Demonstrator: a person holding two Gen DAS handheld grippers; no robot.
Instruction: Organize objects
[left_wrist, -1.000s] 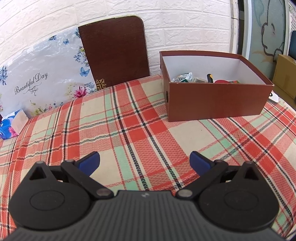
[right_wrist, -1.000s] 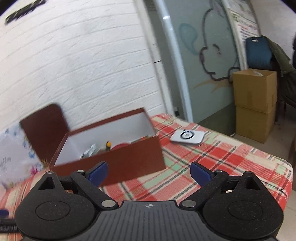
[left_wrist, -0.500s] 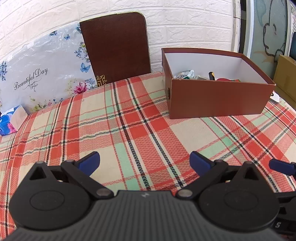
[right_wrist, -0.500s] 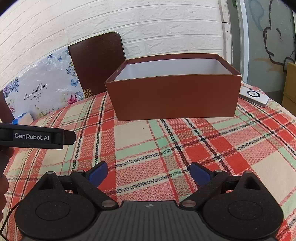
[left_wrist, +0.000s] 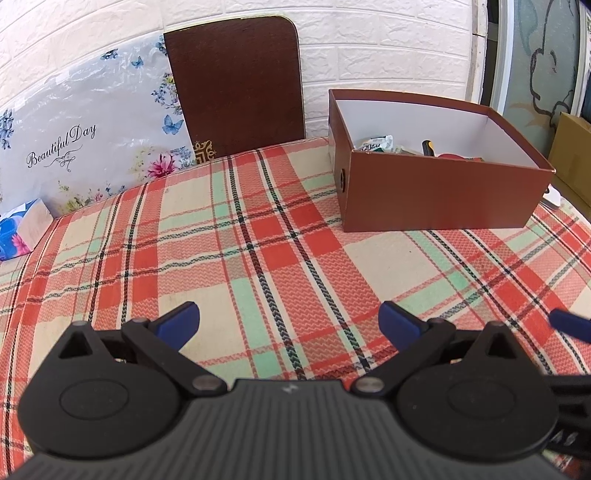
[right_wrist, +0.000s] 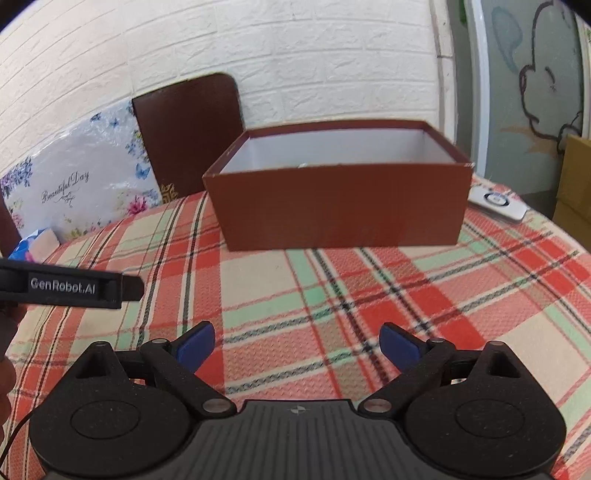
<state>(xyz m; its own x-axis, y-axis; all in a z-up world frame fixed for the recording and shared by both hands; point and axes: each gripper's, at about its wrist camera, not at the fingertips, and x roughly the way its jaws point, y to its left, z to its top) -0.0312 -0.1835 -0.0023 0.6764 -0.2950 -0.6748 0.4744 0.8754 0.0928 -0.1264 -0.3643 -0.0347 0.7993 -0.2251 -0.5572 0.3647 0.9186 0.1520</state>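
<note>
**At twelve o'clock: brown box, both claws empty**

Ahead of the right gripper (right_wrist: 297, 341), at twelve o'clock: brown cardboard box (right_wrist: 343, 210) on the plaid tablecloth (right_wrist: 332, 295), long side square to the fingers. From the left gripper (left_wrist: 290, 323), at one o'clock, well apart. Right likely nearer. Both spread wide, gripping nothing, held low and level. Packets and a tool handle inside.

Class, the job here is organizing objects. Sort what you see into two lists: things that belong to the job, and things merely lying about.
Belongs to the job:
- open brown cardboard box holding small items
- left tool, open, empty
- right tool, open, empty

Lying about:
- white flat round-dial gadget beside the box
- blue floral tissue pack
- dark brown wooden board against the wall
- flowered "Beautiful Day" panel
</note>
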